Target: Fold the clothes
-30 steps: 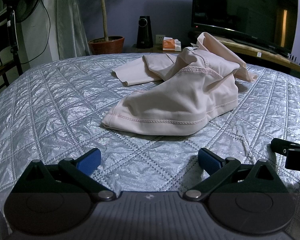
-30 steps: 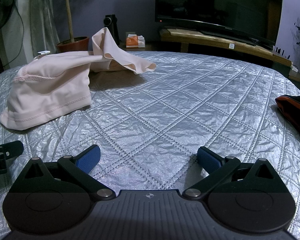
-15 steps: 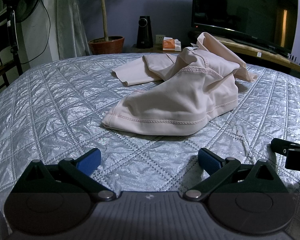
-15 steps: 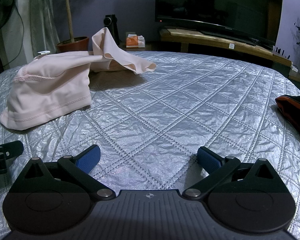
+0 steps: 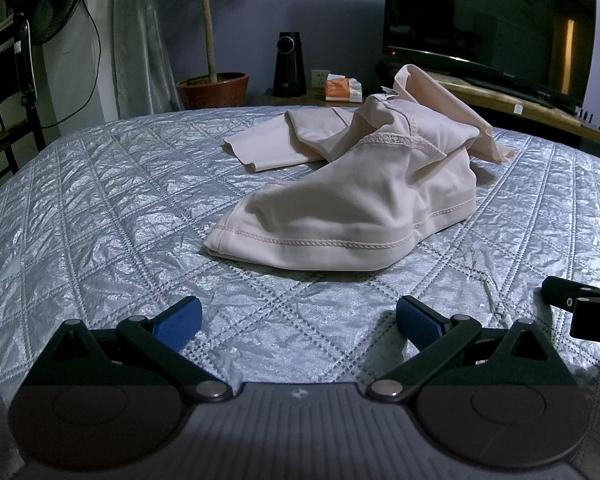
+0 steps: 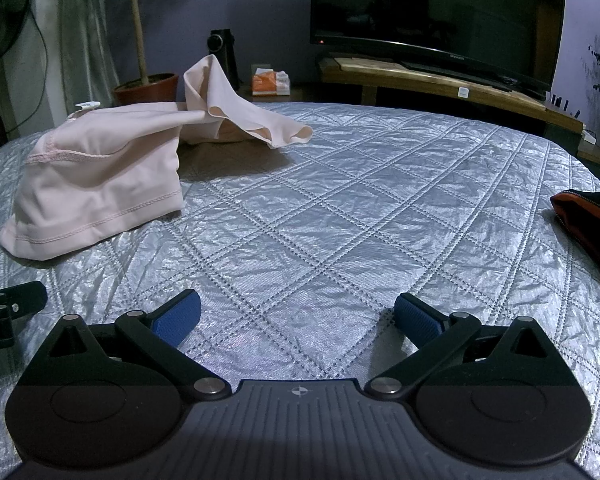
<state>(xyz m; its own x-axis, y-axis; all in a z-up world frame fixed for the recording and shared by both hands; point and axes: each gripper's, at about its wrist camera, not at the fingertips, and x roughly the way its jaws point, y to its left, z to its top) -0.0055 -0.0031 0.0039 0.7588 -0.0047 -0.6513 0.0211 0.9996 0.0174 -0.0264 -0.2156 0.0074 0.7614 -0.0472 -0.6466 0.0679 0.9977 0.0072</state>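
1. The pink garment [image 5: 340, 204] lies crumpled on the silver quilted bedspread [image 5: 100, 208], ahead of the left gripper [image 5: 298, 316] and off to the left of the right gripper [image 6: 298, 314]. Both sets of jaws are spread wide and hold nothing. No fold looks started, so everything depends on the first grasp.

2. The cloth is bunched, with one part propped up and a sleeve-like flap [image 6: 256, 120] thrown out to the side. A pinch on the nearest hem [image 5: 312, 242] could catch two layers at once — the piece would then lift as a lump instead of spreading flat.

3. The bedspread looks thin and wrinkled. Jaws closing low on the hem may take some of the cover with it, dragging the bed surface along.

4. The fabric appears smooth and slippery, so a shallow grip at the edge may slide off during the lift.

5. The two grippers sit close together — the tip of each shows in the other's view — and reaching for the same hem risks a collision.

6. A dark, orange-edged item [image 6: 584, 220] lies at the right side of the bed; a wide spread could sweep cloth onto it.
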